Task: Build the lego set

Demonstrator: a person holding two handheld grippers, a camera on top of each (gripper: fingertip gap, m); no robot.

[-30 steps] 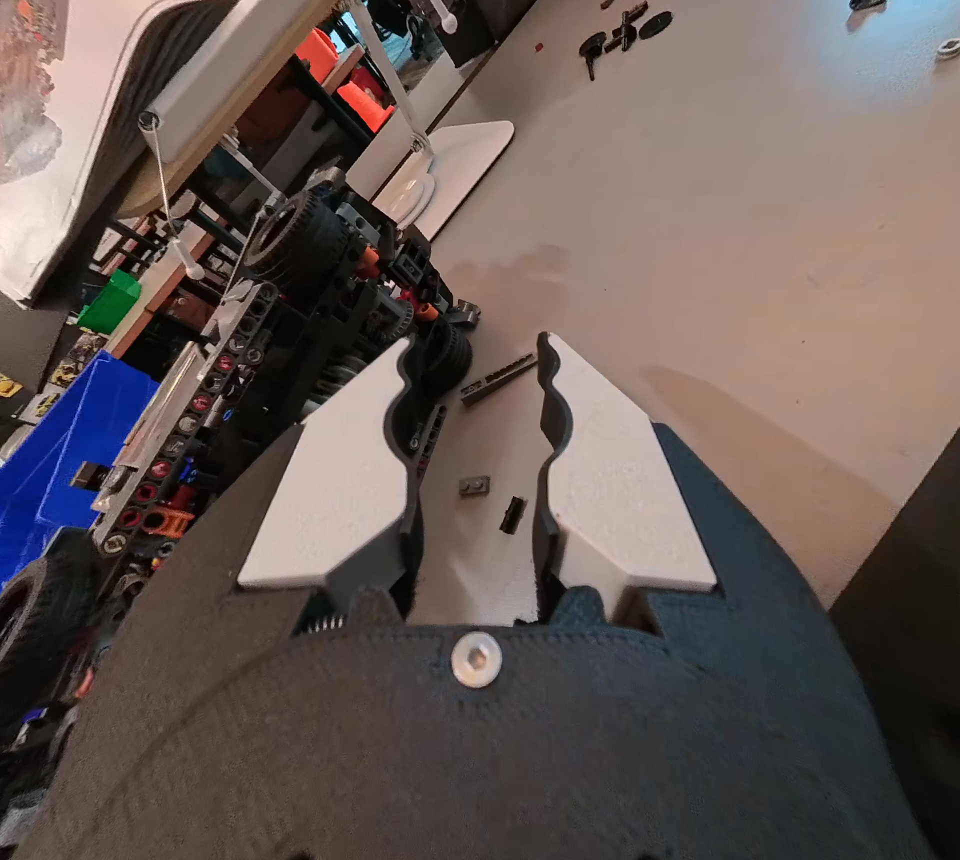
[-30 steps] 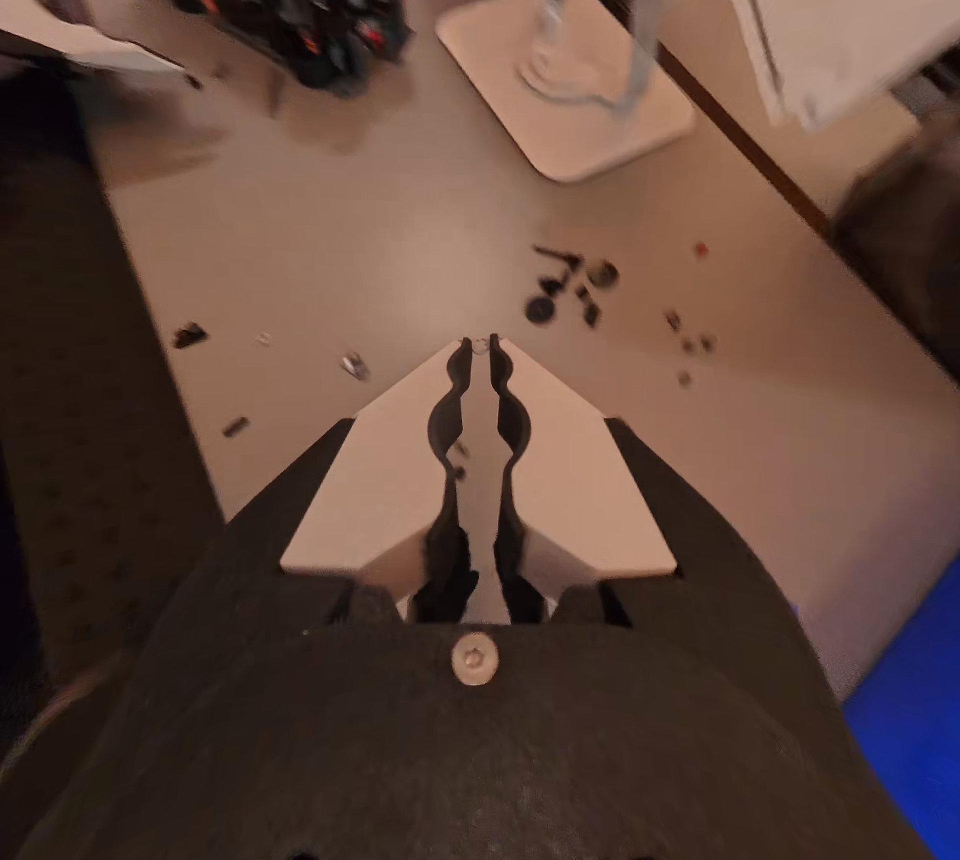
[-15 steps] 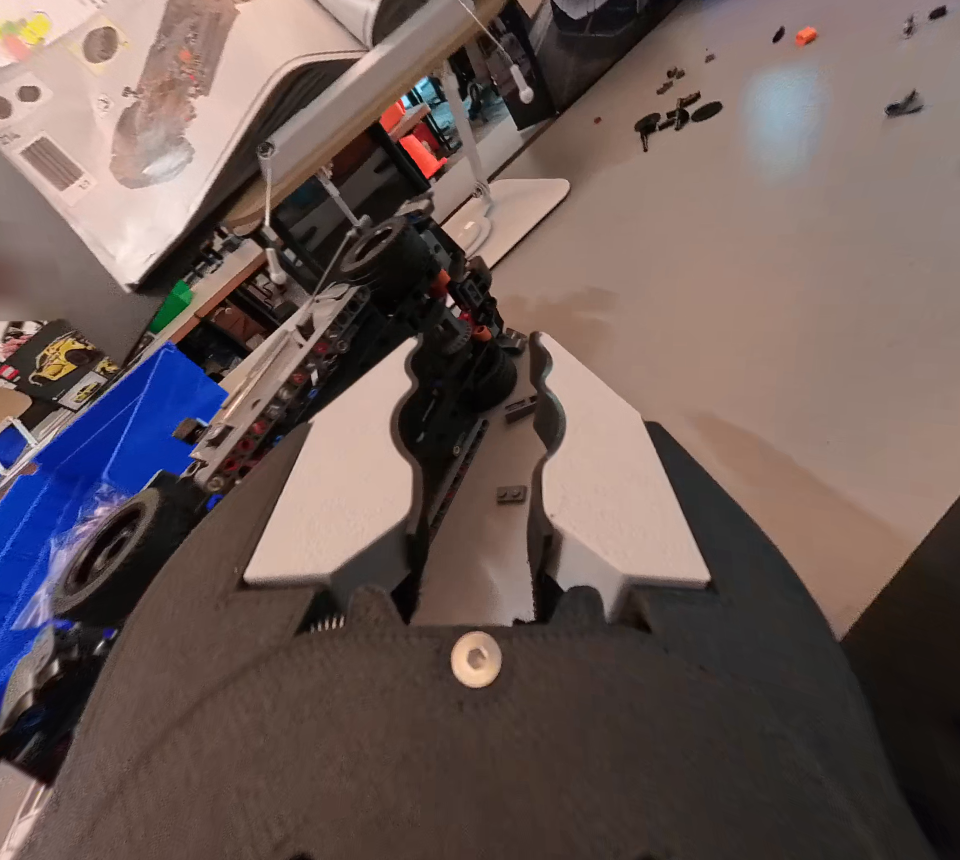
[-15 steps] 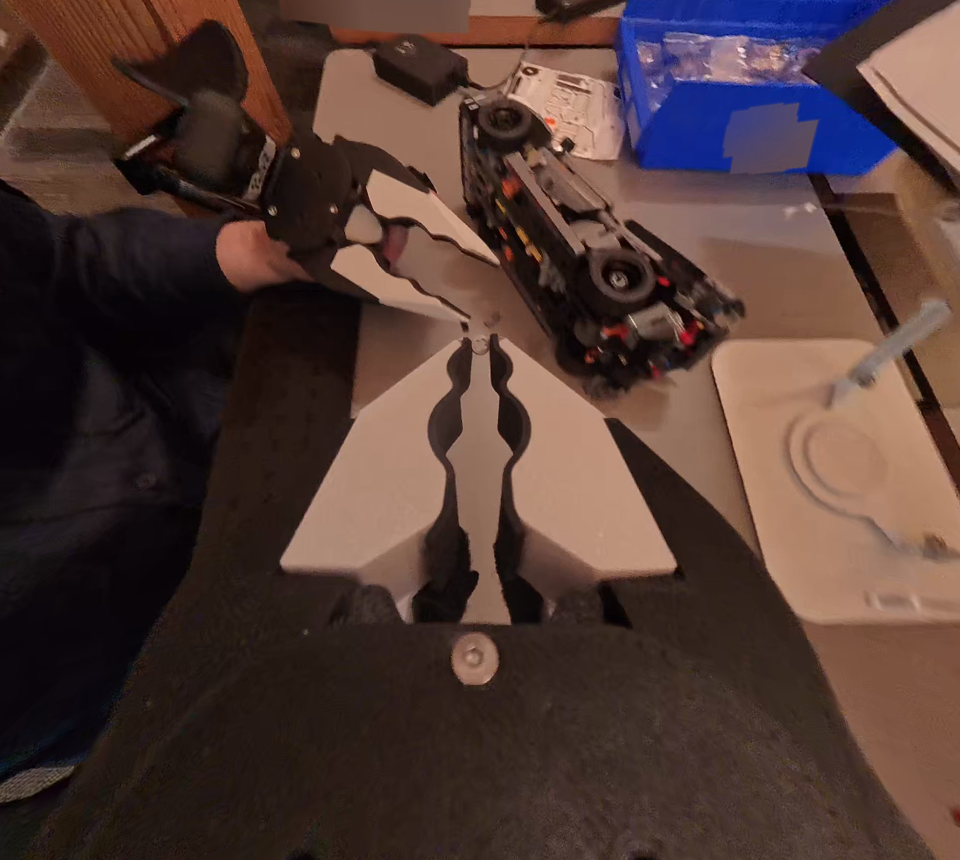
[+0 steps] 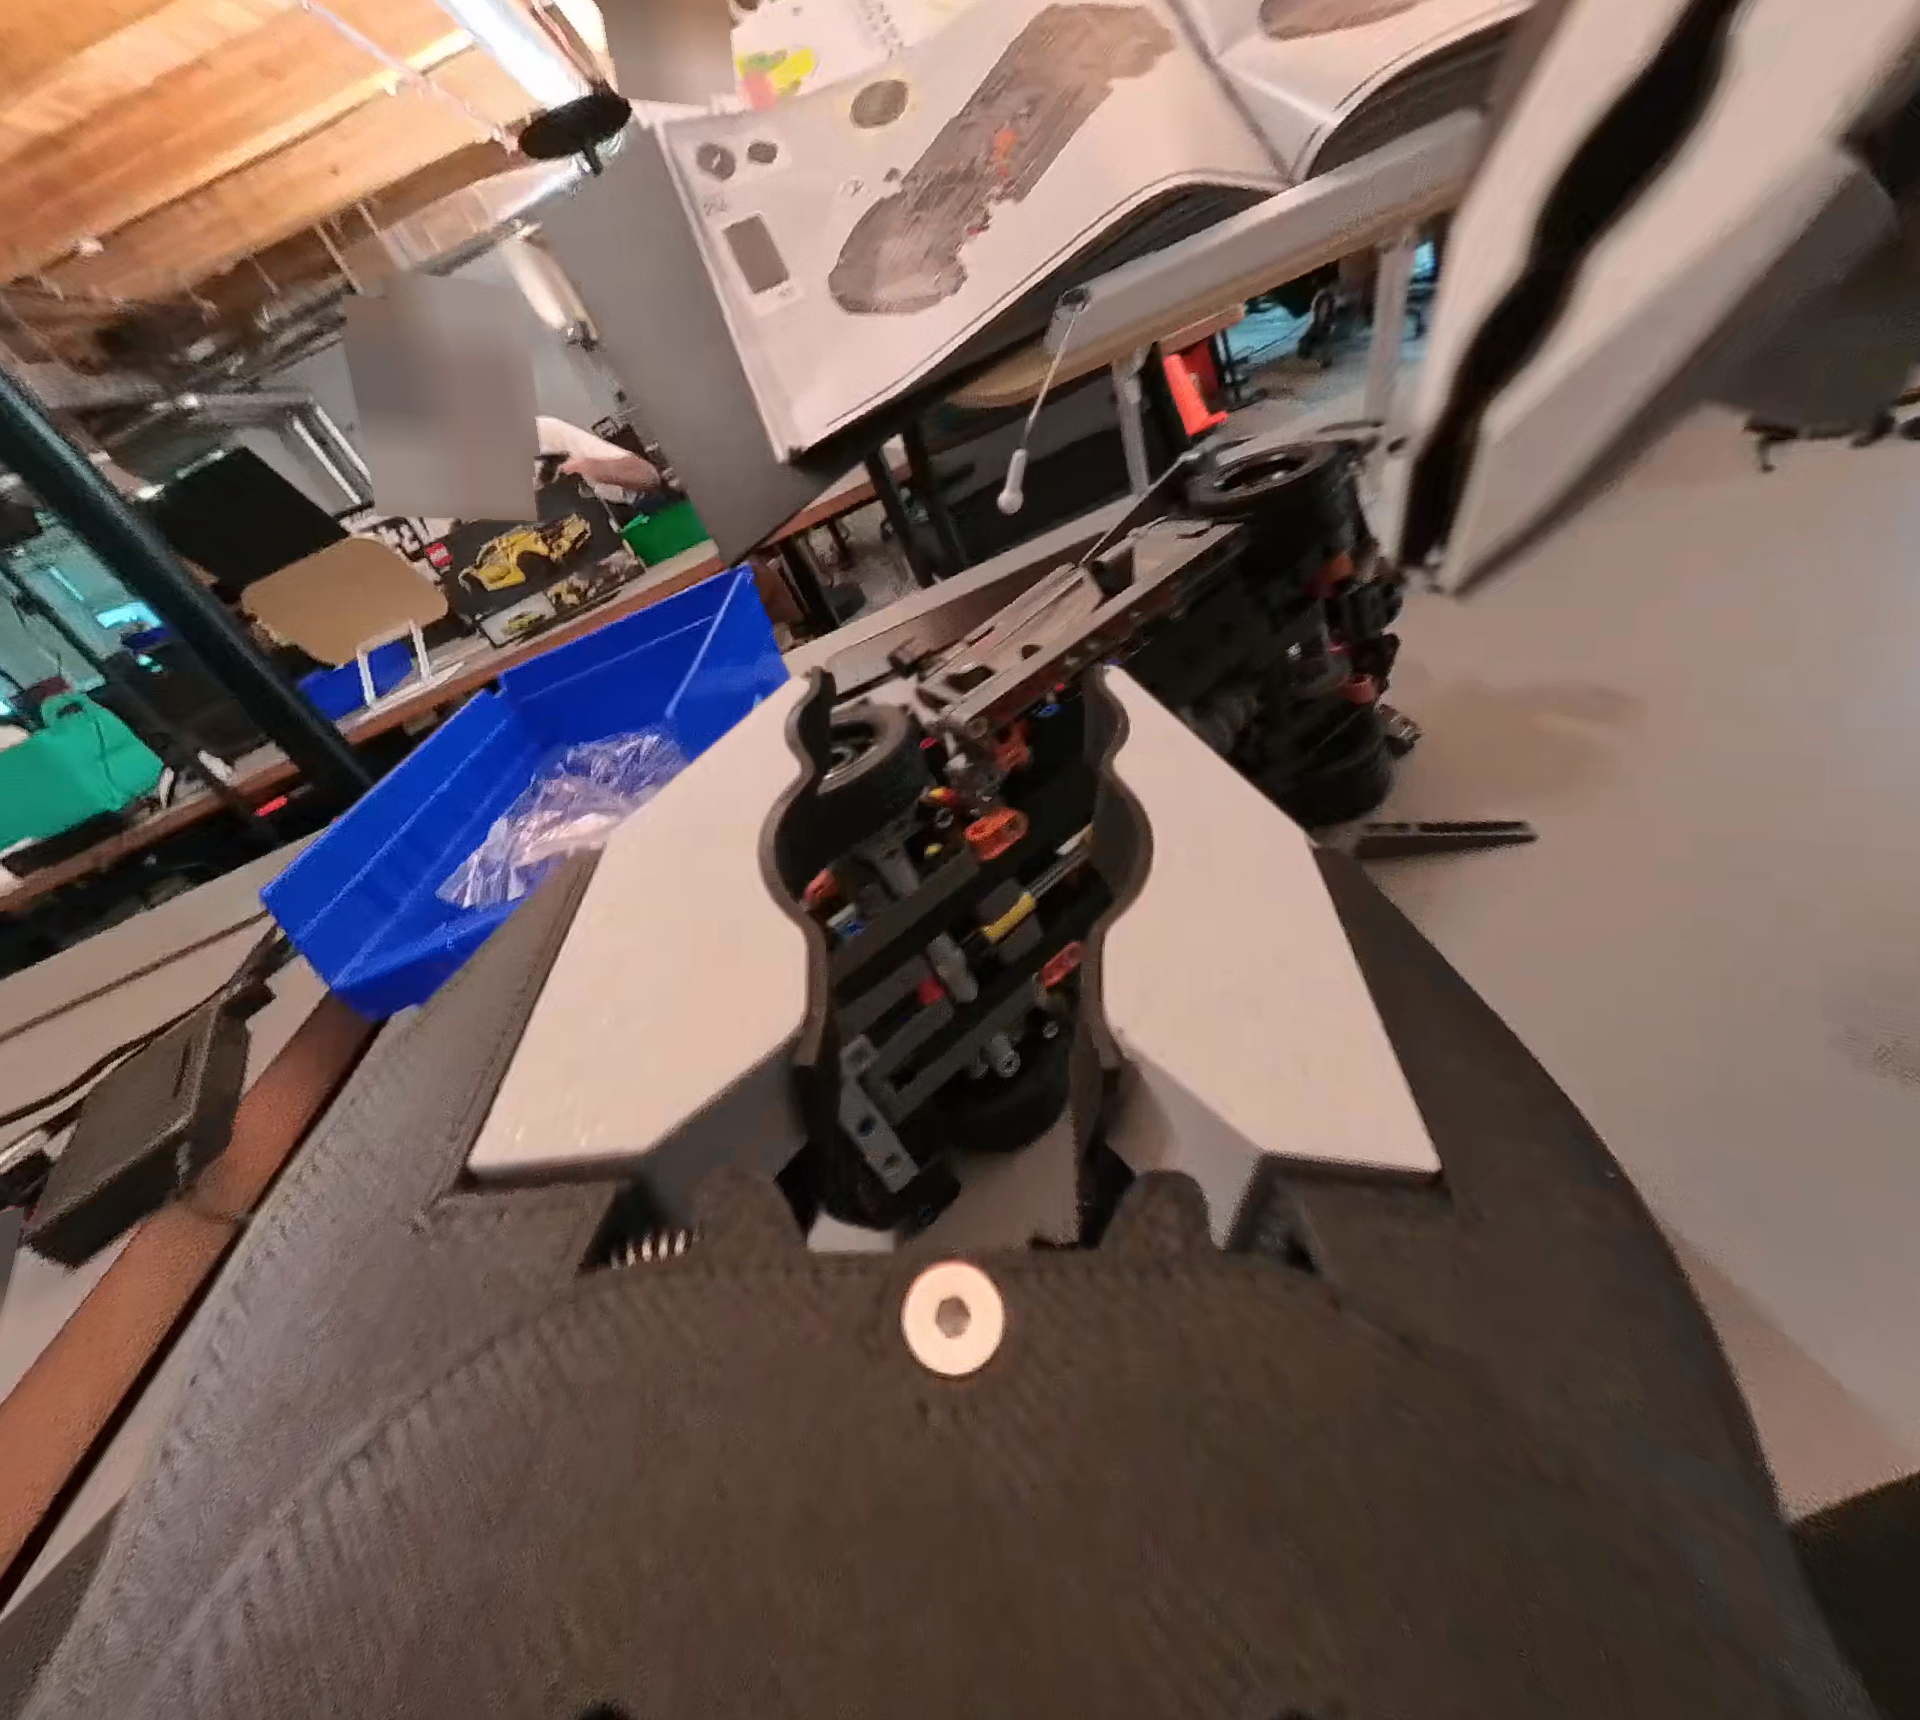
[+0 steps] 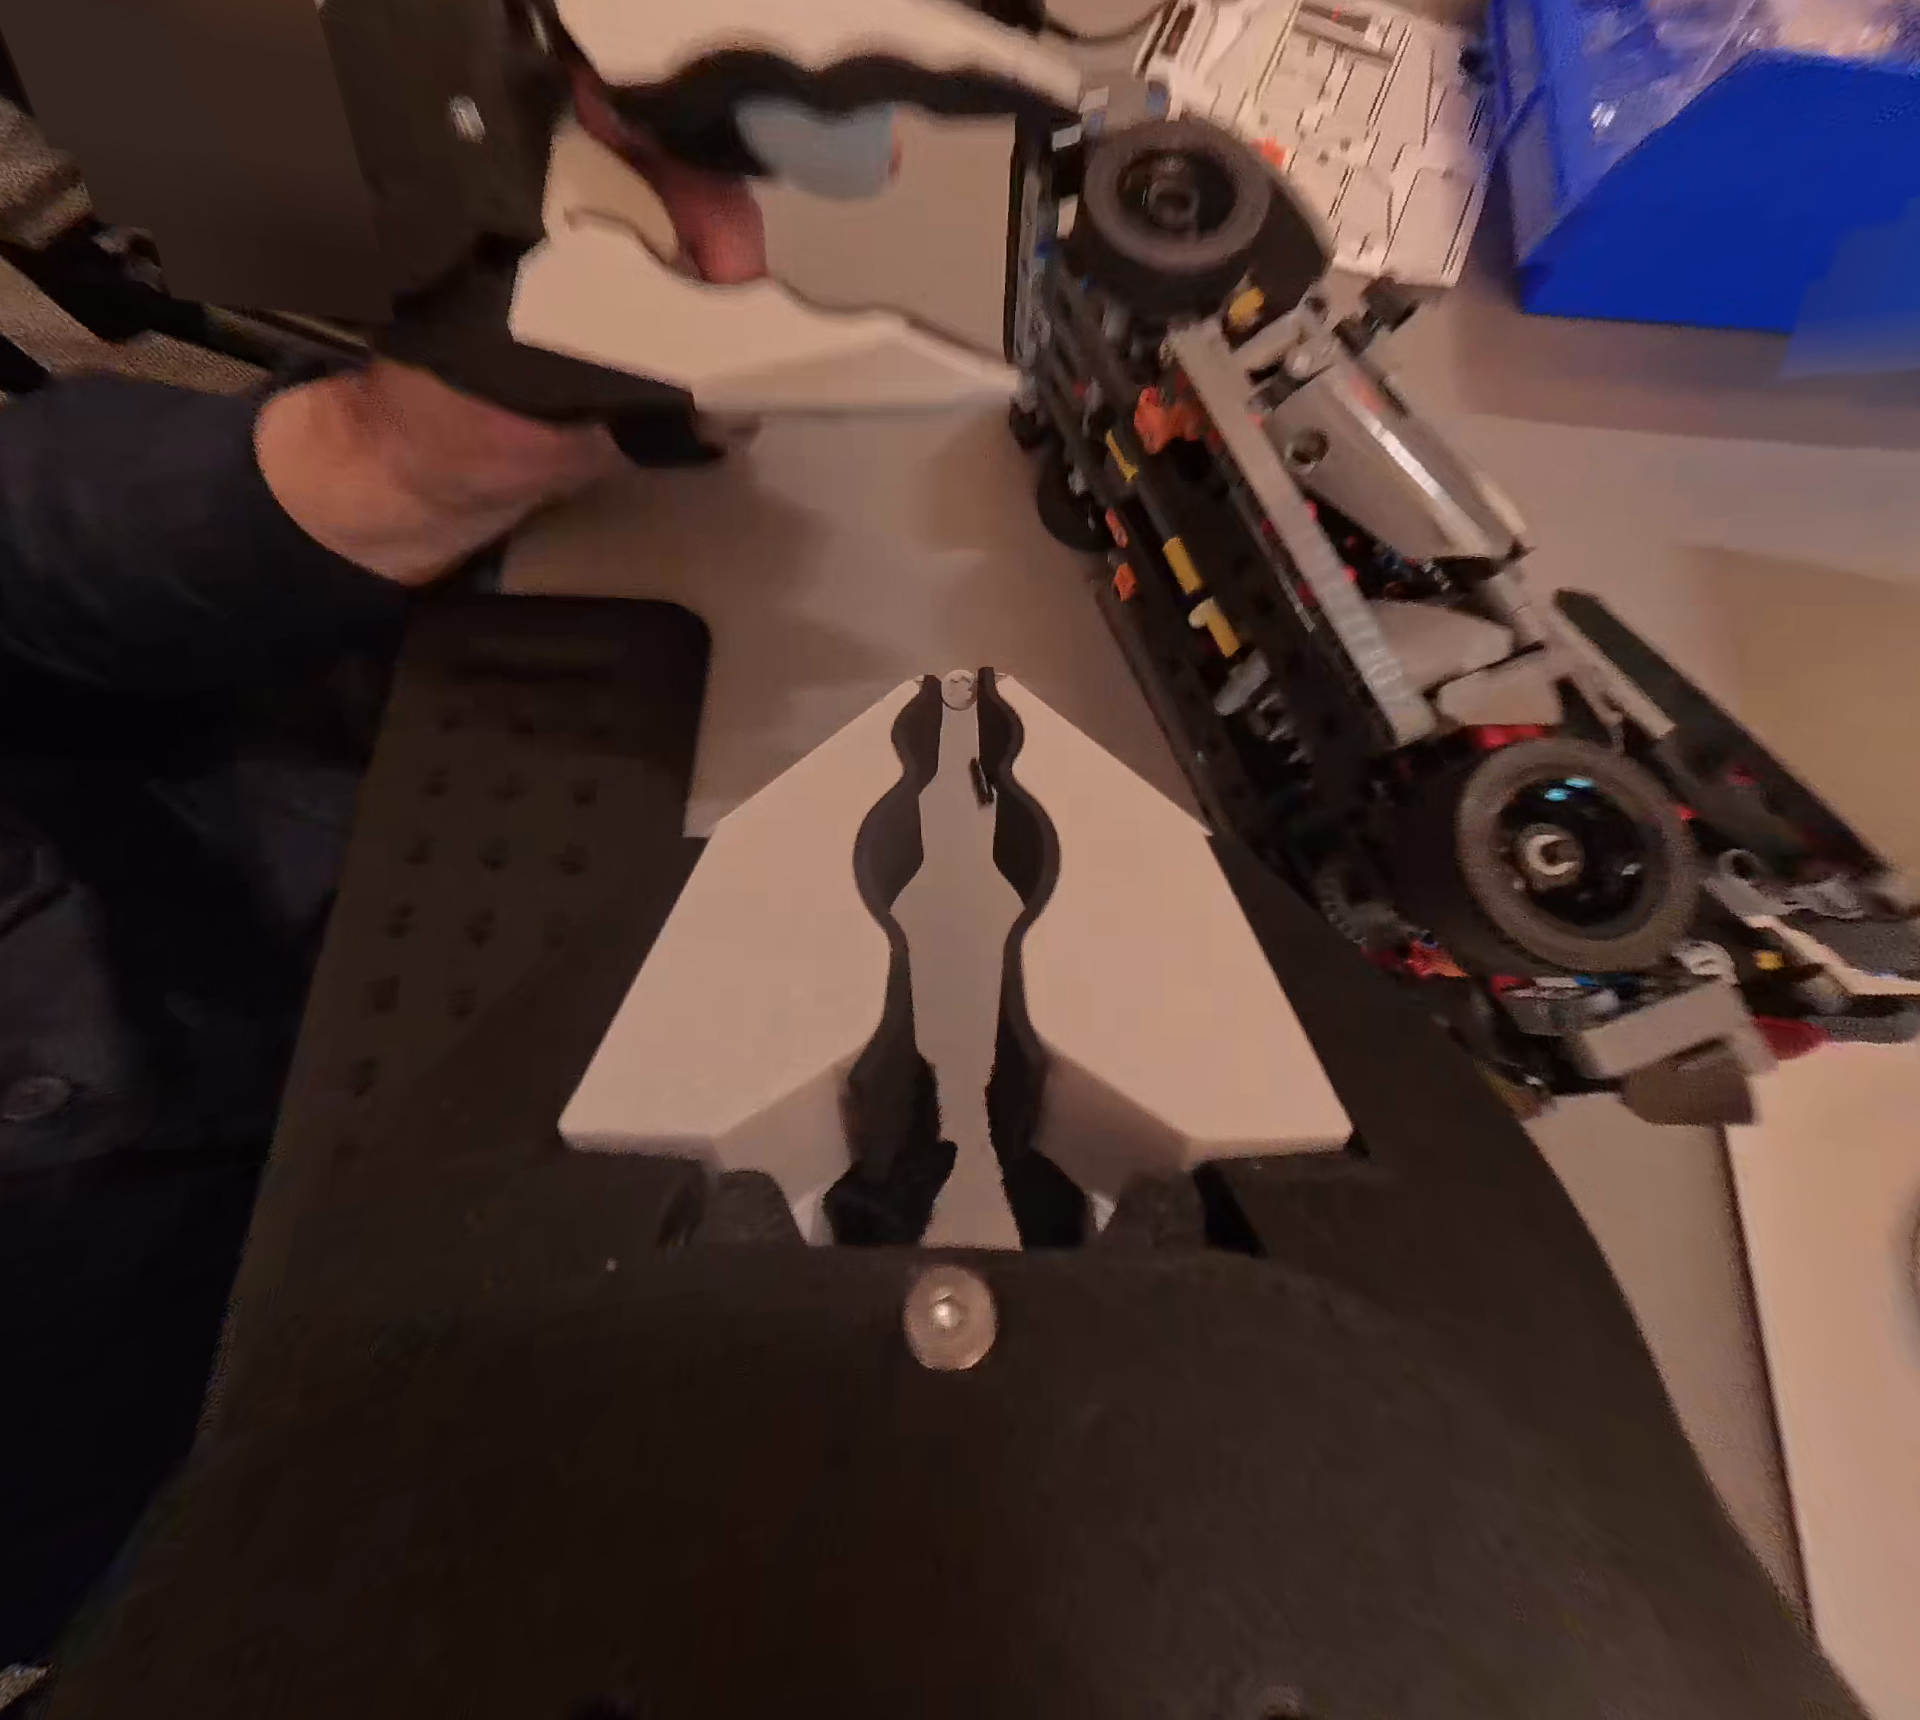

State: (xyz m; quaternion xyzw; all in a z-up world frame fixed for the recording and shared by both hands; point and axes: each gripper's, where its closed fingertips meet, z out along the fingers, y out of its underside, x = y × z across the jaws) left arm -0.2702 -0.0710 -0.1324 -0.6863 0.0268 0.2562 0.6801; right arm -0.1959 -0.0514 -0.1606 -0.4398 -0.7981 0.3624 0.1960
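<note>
The lego car (image 6: pixel 1299 548), black and grey with black wheels, lies on its side on the table. My left gripper (image 5: pixel 961 694) is open, and one end of the car (image 5: pixel 935 922) sits between its fingers; I cannot tell whether they touch it. In the right wrist view the left gripper (image 6: pixel 1018 226) is blurred, held by a hand, at the car's wheel end. My right gripper (image 6: pixel 958 683) is shut on a small pale round piece (image 6: pixel 958 696) at its tips, left of the car's middle. It shows blurred in the left wrist view (image 5: pixel 1439 548), above the car's far end.
A blue bin (image 5: pixel 540 797) with plastic bags stands beside the car. An open instruction book (image 5: pixel 987 143) rests on a stand behind it. A loose black beam (image 5: pixel 1444 834) lies on the table. A black mat (image 6: pixel 499 839) lies at the table's near edge. The open instruction book (image 5: pixel 987 143) is about 35 cm from both grippers' fingertips.
My left gripper has swung round and moved onto the car's end, which now sits between its fingers. My right gripper has come closer to the car, still shut on the small piece.
</note>
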